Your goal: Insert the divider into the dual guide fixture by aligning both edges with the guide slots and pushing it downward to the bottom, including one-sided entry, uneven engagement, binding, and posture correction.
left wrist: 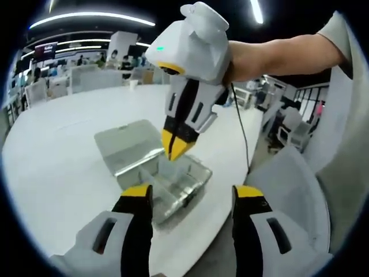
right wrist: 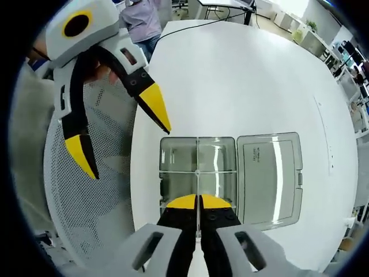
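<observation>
The right gripper (right wrist: 198,202) – fingers clamped on a thin clear plastic divider (right wrist: 197,184) – lowers it into the clear compartment box (right wrist: 179,158) at frame centre on the round white desk (right wrist: 242,75). The left gripper (left wrist: 190,193) hangs fingers apart. Next, I judge: level both edges, push down.

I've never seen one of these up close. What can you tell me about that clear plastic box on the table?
The clear box is a shallow, see-through plastic case lying flat on the round white table, near its edge. Its hinged lid lies fully open beside it. Thin partitions split the inside into compartments. The right gripper, jaws closed on a thin clear divider, is poised over its middle.
</observation>
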Tool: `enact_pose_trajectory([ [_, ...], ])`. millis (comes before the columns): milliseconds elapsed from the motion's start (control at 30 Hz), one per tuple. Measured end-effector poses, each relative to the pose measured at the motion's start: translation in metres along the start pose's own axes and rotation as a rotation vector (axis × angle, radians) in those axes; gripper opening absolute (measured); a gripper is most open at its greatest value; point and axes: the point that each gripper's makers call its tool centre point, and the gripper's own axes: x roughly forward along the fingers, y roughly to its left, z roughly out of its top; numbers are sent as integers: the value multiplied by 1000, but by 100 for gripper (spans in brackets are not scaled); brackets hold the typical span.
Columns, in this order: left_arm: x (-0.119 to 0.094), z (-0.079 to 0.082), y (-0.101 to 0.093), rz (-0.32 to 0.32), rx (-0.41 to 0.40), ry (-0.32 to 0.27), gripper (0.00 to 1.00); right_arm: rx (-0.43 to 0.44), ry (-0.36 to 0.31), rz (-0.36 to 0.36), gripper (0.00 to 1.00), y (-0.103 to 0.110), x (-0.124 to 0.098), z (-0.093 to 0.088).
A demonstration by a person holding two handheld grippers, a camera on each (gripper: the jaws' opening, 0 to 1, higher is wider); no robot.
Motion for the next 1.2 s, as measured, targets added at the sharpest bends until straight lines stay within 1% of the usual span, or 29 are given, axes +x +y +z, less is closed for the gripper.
enact_pose_trajectory([
  [467,-1,-2,2,1,1,5,53,0,-3,2,0,1,2,-1],
  [800,-1,-2,1,-1,3,7,53,28,-17,-2,0,3,4,-2],
  [1133,0,0,-2,-4,7,7,53,-4,-16,-16,0,2,4,-3],
  [1200,0,1,-3,-4,6,7,53,3,-17,-15,0,1,4,-4],
])
